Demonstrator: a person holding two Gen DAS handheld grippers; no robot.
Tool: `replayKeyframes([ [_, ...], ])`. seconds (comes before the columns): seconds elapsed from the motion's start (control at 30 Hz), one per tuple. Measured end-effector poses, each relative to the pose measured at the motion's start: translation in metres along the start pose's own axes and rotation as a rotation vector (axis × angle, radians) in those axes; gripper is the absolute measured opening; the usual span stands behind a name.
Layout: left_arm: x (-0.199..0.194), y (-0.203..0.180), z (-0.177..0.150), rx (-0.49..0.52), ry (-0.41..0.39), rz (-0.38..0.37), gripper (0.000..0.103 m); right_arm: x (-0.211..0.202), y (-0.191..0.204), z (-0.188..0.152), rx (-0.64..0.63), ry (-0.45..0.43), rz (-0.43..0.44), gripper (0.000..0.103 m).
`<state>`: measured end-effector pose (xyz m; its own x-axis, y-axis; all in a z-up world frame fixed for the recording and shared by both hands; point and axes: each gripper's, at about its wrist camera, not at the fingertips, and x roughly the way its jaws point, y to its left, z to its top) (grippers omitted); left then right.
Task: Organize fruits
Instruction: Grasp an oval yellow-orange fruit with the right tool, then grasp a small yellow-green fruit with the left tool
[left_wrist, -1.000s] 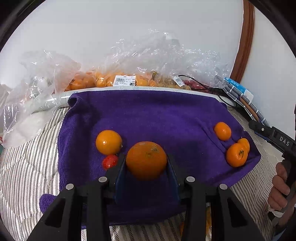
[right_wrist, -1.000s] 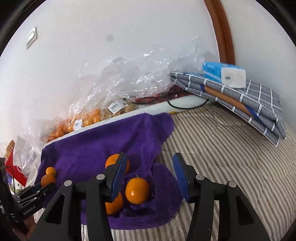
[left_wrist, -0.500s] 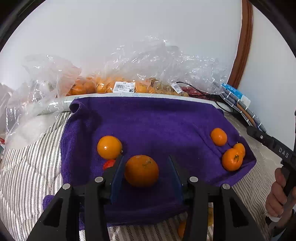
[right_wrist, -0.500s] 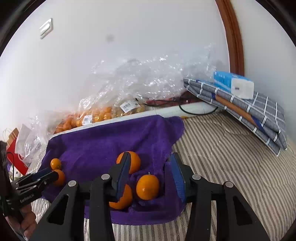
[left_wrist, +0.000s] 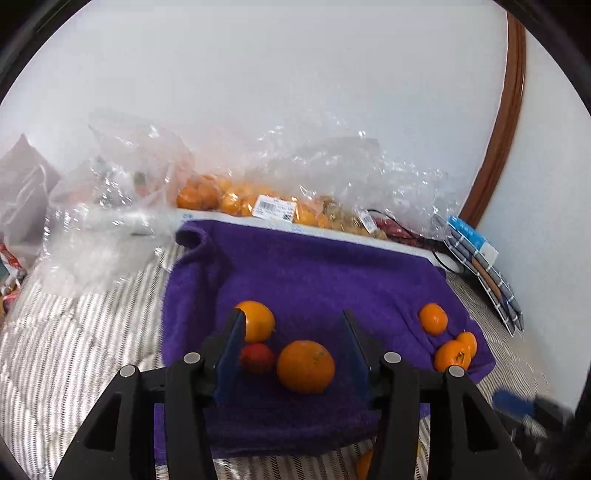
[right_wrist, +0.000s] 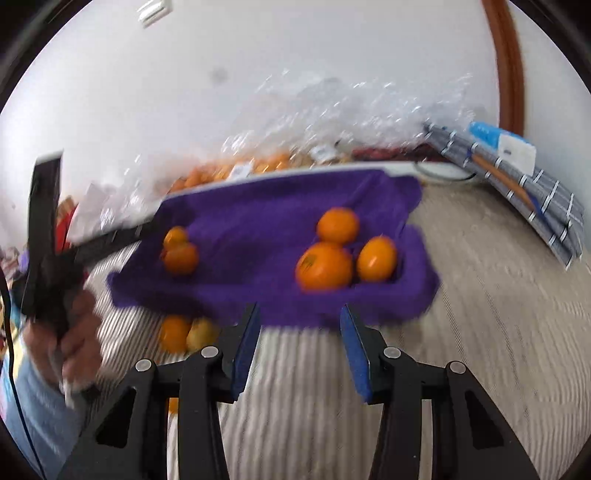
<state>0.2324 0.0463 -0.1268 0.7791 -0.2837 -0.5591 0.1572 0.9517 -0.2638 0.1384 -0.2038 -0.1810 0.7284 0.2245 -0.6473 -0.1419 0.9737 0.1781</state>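
Observation:
A purple towel (left_wrist: 314, 266) lies on a striped bed cover. My left gripper (left_wrist: 293, 350) is open, its jaws wide apart. Between them on the towel rest a large orange (left_wrist: 306, 366) and a small red fruit (left_wrist: 257, 357); a smaller orange (left_wrist: 258, 320) lies just beyond the left finger. Three small oranges (left_wrist: 433, 318) sit at the towel's right edge. My right gripper (right_wrist: 299, 347) is open and empty, back over the striped cover in front of the towel (right_wrist: 258, 236). That blurred view shows three oranges (right_wrist: 324, 266) ahead on the towel and two fruits (right_wrist: 184, 332) off its near edge.
Clear plastic bags of small oranges (left_wrist: 236, 199) line the wall behind the towel. A crumpled clear bag (left_wrist: 92, 221) lies at the left. Folded checked cloth with a blue-white box (right_wrist: 517, 162) lies at the right. The other hand-held gripper (right_wrist: 48, 236) shows at the left.
My left gripper has opened and let go of the large orange, which now rests on the towel. My right gripper has pulled back from the towel and opened wider.

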Motion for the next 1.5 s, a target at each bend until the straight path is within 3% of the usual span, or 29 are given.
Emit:
replayKeyframes([
  [0.23, -0.019, 0.003, 0.002, 0.016, -0.089, 0.047, 0.051, -0.006, 0.041, -0.035, -0.05, 0.066, 0.109, 0.046],
  [0.37, -0.031, 0.006, 0.003, 0.019, -0.112, 0.072, 0.051, -0.007, 0.059, -0.046, -0.093, 0.086, 0.128, 0.046],
  [0.73, -0.08, 0.039, -0.034, 0.03, -0.069, 0.158, 0.051, 0.021, 0.084, -0.042, -0.207, 0.145, 0.052, 0.045],
  [0.8, -0.076, 0.044, -0.039, 0.011, -0.052, 0.167, 0.051, 0.029, 0.088, -0.042, -0.22, 0.177, 0.034, 0.034],
  [1.0, -0.066, 0.045, -0.046, -0.01, 0.008, 0.098, 0.051, 0.014, 0.077, -0.043, -0.194, 0.124, 0.04, 0.034],
  [1.17, -0.058, 0.018, -0.059, 0.081, 0.072, 0.007, 0.051, -0.005, 0.036, -0.045, -0.126, 0.091, -0.031, 0.034],
  [1.4, -0.047, -0.021, -0.084, 0.223, 0.252, -0.234, 0.051, -0.016, -0.023, -0.044, -0.049, 0.096, -0.14, 0.034],
  [1.5, -0.046, -0.031, -0.091, 0.271, 0.282, -0.251, 0.051, -0.016, -0.039, -0.041, 0.0, 0.091, -0.154, 0.034],
])
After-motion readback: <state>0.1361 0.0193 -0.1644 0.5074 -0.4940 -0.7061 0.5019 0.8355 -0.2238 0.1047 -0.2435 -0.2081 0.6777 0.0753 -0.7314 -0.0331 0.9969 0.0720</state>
